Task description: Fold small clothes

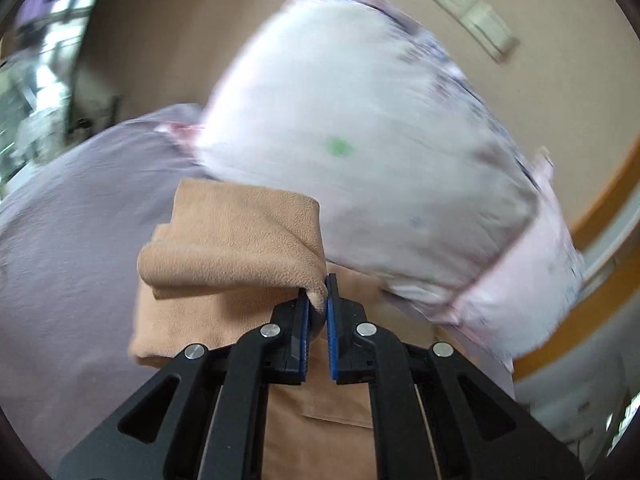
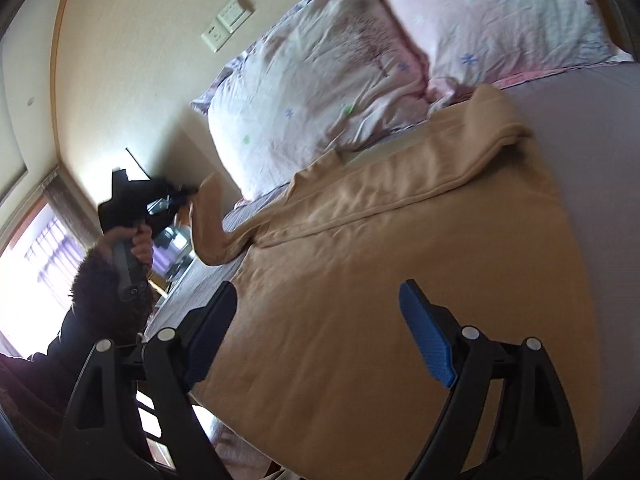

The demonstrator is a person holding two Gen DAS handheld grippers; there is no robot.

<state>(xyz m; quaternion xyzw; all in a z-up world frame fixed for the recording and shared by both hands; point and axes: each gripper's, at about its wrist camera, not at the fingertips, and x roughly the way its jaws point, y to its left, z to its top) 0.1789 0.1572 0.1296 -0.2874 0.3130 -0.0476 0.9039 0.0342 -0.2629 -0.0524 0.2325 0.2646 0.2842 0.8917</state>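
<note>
A tan fleece garment (image 2: 380,272) lies spread on the grey-lilac bed sheet (image 2: 592,152). My left gripper (image 1: 318,300) is shut on one sleeve of the garment (image 1: 240,240) and holds it lifted and draped above the rest. In the right wrist view the left gripper (image 2: 192,192) shows at the far left, holding that sleeve end (image 2: 208,224) up off the bed. My right gripper (image 2: 320,320) is open and empty, hovering over the garment's lower body.
Two pale floral pillows (image 2: 320,92) (image 2: 500,12) lie at the head of the bed, close behind the garment. A beige wall with a switch plate (image 2: 228,24) is behind. A window (image 2: 36,256) is at the left.
</note>
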